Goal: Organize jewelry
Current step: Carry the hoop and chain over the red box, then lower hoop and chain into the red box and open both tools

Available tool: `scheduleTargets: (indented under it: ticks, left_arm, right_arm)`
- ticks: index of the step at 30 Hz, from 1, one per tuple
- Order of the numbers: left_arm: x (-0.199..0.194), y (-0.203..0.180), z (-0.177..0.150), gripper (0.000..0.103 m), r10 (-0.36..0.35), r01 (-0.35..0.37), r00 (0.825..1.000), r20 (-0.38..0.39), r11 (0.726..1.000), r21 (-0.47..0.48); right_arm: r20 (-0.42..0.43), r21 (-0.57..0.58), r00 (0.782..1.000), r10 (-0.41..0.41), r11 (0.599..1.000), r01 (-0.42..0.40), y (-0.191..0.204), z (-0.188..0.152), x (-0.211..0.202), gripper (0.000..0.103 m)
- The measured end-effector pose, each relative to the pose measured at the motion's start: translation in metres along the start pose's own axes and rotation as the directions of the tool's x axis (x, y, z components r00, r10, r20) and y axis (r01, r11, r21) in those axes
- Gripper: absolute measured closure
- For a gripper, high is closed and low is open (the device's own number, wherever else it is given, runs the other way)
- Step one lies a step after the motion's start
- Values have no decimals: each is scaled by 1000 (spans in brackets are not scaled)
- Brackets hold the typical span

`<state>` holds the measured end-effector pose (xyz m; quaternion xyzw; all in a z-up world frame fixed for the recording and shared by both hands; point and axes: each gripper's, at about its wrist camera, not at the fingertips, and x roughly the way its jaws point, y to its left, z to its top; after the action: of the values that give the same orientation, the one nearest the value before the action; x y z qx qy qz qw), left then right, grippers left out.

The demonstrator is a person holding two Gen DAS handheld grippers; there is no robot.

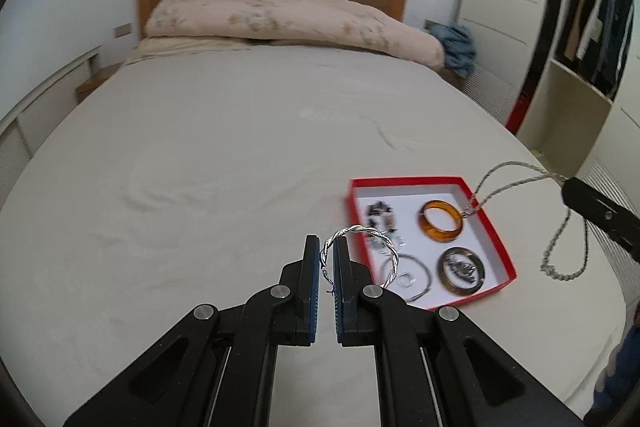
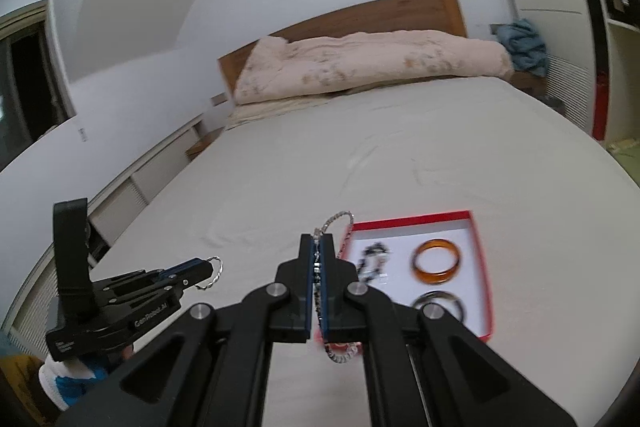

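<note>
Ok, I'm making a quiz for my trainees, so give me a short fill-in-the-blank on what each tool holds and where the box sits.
1. The left tool is shut on a twisted silver ____.
2. The right tool is shut on a ____, which hangs down in loops.
3. The orange bangle lies in a white box with a ____ rim.
4. That box rests on the ____.

Missing words: hoop; chain; red; bed

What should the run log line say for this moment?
left gripper: shut on silver bangle | right gripper: shut on chain | red box: on bed
</note>
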<state>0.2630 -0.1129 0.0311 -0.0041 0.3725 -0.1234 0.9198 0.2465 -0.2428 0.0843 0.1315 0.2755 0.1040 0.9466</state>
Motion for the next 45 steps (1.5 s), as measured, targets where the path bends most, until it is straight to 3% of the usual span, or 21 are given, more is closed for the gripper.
scheduleTargets:
  ticks: [13, 25, 45]
  left_arm:
    - [115, -73, -19, 97, -23, 37, 990, -136, 994, 103]
    - [145, -86, -38, 97, 5, 20, 988, -151, 987, 157]
    - [160, -86, -49, 96, 18, 10, 986, -165, 986, 168]
  right_arm:
    - [-33, 69, 996, -84, 994, 86, -92, -31, 65, 101]
    - [-92, 61, 985, -147, 986, 153, -98, -70, 100, 101]
    - [-135, 45, 958, -253, 964, 261, -107, -82, 112, 99]
